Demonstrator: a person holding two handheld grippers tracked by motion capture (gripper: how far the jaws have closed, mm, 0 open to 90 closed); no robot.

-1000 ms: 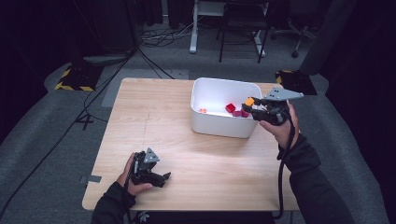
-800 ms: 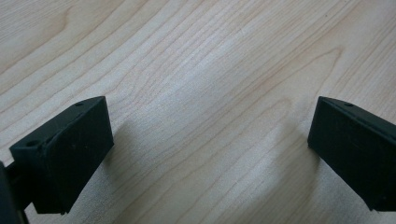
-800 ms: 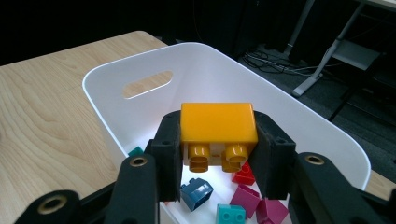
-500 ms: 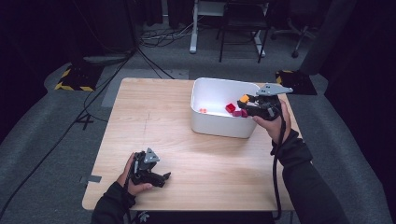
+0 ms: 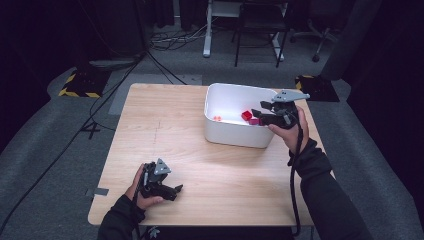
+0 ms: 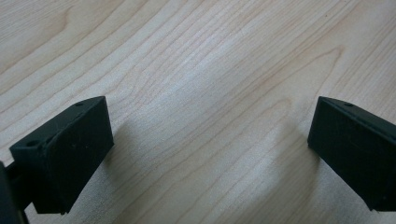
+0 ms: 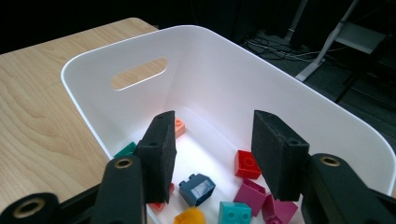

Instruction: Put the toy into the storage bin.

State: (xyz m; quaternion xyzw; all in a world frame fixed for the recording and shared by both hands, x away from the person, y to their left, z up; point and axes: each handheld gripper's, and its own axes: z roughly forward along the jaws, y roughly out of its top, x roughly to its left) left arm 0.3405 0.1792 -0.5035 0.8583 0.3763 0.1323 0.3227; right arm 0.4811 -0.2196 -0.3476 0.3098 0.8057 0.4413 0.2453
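A white bin (image 5: 235,137) stands at the table's far right. Inside the bin (image 7: 219,79) lie several bricks: a red one (image 7: 246,164), a dark blue one (image 7: 197,187), an orange one (image 7: 189,217), a teal one (image 7: 233,212) and a magenta one (image 7: 254,193). My right gripper (image 5: 257,114) hangs over the bin's right end. Its jaws (image 7: 212,140) have just been opening, and nothing is between them. Near the table's front left edge, my left gripper (image 5: 176,192) rests low, and its jaws (image 6: 210,149) stand wide apart over bare wood.
The wooden table (image 5: 165,125) stretches left of the bin. A salmon brick (image 7: 179,127) lies near the bin's far wall below its handle slot (image 7: 139,73). Cables and chair legs cover the dark floor behind the table.
My right gripper has moved a little left and down over the bin. The orange brick that showed at its jaws earlier no longer shows there. The left hand has kept still.
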